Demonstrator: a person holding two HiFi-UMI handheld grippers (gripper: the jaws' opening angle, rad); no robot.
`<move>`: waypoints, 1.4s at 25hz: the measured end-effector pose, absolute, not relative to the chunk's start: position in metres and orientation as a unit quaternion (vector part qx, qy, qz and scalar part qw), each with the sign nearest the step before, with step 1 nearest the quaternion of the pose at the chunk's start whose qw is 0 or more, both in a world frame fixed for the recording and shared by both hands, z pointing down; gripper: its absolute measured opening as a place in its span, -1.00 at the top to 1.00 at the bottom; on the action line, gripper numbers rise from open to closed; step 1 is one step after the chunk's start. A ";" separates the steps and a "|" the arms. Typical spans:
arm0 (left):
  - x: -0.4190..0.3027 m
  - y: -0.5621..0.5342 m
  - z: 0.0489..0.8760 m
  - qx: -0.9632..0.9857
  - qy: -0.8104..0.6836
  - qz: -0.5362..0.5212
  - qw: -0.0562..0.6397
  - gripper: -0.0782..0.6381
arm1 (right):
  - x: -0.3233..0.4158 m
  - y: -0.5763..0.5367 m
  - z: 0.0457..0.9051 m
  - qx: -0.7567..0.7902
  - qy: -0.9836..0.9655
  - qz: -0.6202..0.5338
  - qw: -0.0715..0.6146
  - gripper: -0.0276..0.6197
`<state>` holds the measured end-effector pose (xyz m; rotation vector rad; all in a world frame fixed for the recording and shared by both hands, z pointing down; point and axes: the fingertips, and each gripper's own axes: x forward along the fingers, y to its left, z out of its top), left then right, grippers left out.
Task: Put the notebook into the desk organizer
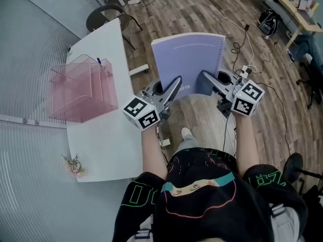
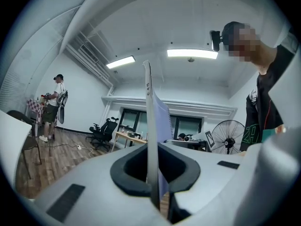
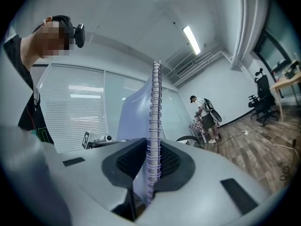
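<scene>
— Left gripper (image 1: pixel 176 82) is pinched shut on the plain near edge of the notebook (image 1: pixel 189 59); right gripper (image 1: pixel 206 76) is clamped on its wire spiral (image 3: pixel 154 126). Where's the weak spot?
— That spiral, I'd say. Round wire can roll between the jaws, so that corner may slip and the book twist.
— And if it goes?
— It hangs over the floor (image 1: pixel 202 120) at frame centre, right of the counter (image 1: pixel 108 150), so it drops there.
— The desk organizer (image 1: pixel 81 89)?
— Middle left, well apart. Its pink slots look narrow; a tilted or sagging notebook could catch a wall and shove the light organizer along the counter.
</scene>
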<state>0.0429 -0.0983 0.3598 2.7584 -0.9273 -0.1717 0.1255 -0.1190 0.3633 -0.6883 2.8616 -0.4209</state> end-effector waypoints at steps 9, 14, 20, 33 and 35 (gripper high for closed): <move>-0.064 -0.183 0.372 0.918 -0.368 -0.091 0.119 0.70 | 0.016 -0.211 0.368 -0.191 0.972 -0.135 0.036 0.77; -0.082 -0.203 0.379 0.905 -0.393 -0.093 0.132 0.70 | -0.003 -0.235 0.375 -0.169 0.975 -0.146 0.021 0.77; -0.134 -0.231 0.372 0.883 -0.444 -0.092 0.119 0.69 | -0.058 -0.270 0.368 -0.119 0.981 -0.153 0.027 0.77; -0.201 -0.253 0.354 0.794 -0.598 -0.061 0.089 0.68 | -0.144 -0.316 0.354 0.053 0.985 -0.163 0.020 0.77; -0.208 -0.249 0.354 0.775 -0.623 -0.058 0.088 0.68 | -0.155 -0.316 0.354 0.082 0.983 -0.165 0.017 0.77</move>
